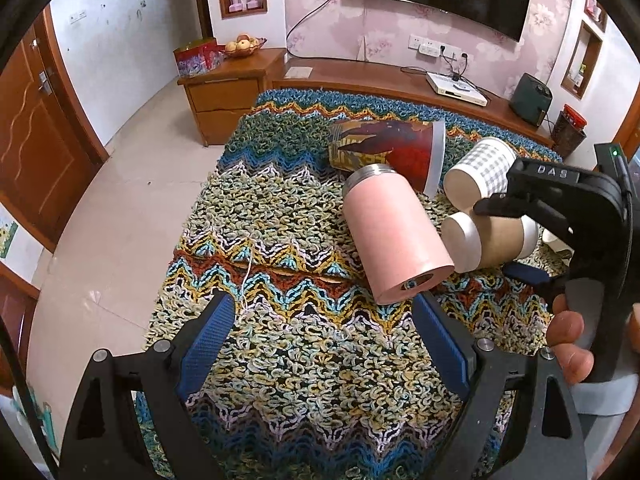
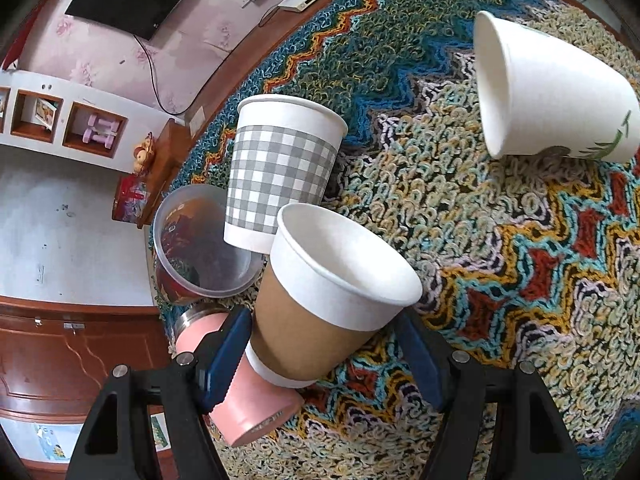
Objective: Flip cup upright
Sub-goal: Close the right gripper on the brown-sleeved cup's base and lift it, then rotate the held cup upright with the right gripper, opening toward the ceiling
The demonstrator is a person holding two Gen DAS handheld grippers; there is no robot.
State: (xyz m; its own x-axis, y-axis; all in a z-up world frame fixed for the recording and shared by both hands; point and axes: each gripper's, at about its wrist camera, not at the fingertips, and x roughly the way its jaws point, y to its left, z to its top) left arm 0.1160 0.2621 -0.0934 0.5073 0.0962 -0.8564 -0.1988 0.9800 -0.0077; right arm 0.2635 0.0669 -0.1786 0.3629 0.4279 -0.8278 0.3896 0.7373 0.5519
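The right gripper (image 2: 324, 364) straddles the brown-sleeved white paper cup (image 2: 332, 300), which lies on its side near the right edge of the zigzag-patterned woven mat (image 2: 520, 240); the jaws stand apart, not yet clamped, apparently placed for a sidewall grasp. The left gripper (image 1: 324, 344) waits open near the pink cylindrical metal tumbler (image 1: 394, 236). A grey-checked paper cup (image 2: 276, 168) lies just beside.
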